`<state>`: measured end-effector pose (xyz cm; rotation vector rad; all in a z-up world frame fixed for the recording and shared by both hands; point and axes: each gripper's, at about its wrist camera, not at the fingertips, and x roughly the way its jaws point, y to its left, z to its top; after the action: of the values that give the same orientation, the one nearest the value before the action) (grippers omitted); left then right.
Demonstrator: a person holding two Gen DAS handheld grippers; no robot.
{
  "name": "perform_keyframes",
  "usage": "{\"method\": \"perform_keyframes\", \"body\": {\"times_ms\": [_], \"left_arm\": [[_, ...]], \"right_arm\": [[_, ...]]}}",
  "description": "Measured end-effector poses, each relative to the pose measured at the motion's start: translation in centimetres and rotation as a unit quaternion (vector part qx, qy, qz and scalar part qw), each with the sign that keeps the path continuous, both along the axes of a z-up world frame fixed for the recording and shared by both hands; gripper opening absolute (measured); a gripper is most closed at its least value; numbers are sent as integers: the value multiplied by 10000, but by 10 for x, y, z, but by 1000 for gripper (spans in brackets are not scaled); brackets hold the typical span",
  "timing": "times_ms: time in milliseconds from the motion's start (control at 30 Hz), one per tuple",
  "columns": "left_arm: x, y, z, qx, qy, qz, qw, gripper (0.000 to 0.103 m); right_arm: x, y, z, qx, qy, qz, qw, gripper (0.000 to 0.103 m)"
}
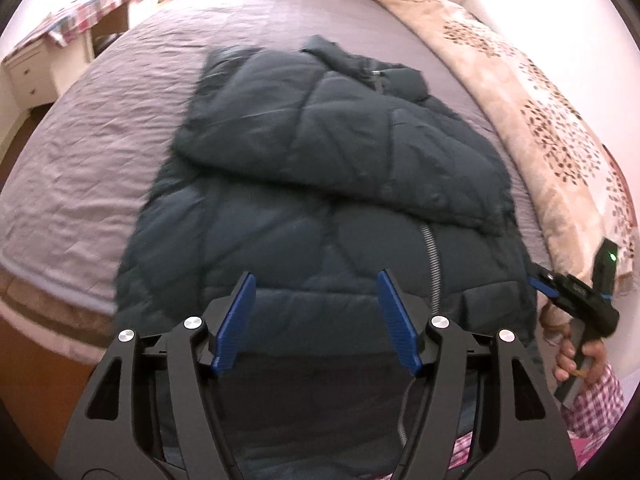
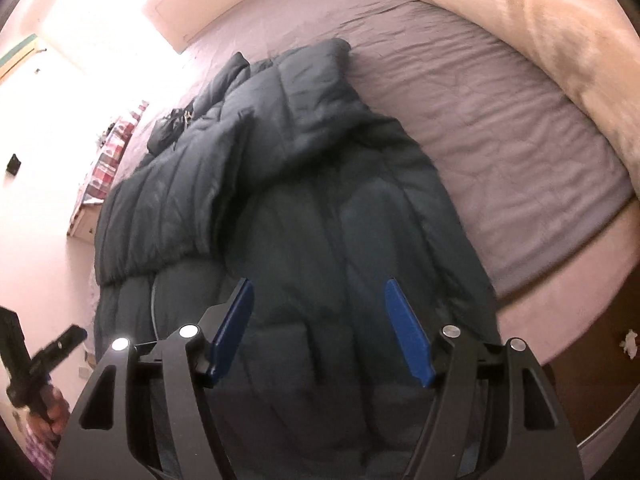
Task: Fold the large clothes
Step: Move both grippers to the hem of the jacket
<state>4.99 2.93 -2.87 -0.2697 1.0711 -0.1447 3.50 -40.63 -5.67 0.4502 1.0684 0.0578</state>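
A dark quilted jacket lies spread on the bed, over a mauve sheet, its sleeves folded across the chest and its zipper running down toward the near hem. A floral blanket is bunched along the far side of the bed.

The left gripper hangs above the jacket's lower part, angled steeply downward; its jaws stand wide apart with nothing between the blue pads.

The right gripper tilts down in the same manner over the hem region, jaws likewise spread and empty. In the left wrist view it shows at the jacket's right edge, gripped by a hand with a pink checked sleeve below.
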Motion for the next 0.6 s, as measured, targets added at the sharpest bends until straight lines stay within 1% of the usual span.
{"method": "perform_keyframes", "body": {"times_ms": [133, 267, 467, 600], "left_arm": [[-12, 22, -9, 44, 147, 315, 9994, 64], [-24, 39, -17, 66, 247, 543, 9982, 64], [-37, 57, -24, 183, 358, 750, 9964, 65], [-47, 72, -29, 264, 478, 849, 9949, 67]], "right_arm": [[-11, 10, 0, -246, -3, 250, 9994, 67], [-8, 25, -2, -304, 54, 419, 9986, 67], [-9, 37, -5, -338, 147, 576, 9977, 67], [-13, 38, -8, -499, 267, 637, 9964, 67]]}}
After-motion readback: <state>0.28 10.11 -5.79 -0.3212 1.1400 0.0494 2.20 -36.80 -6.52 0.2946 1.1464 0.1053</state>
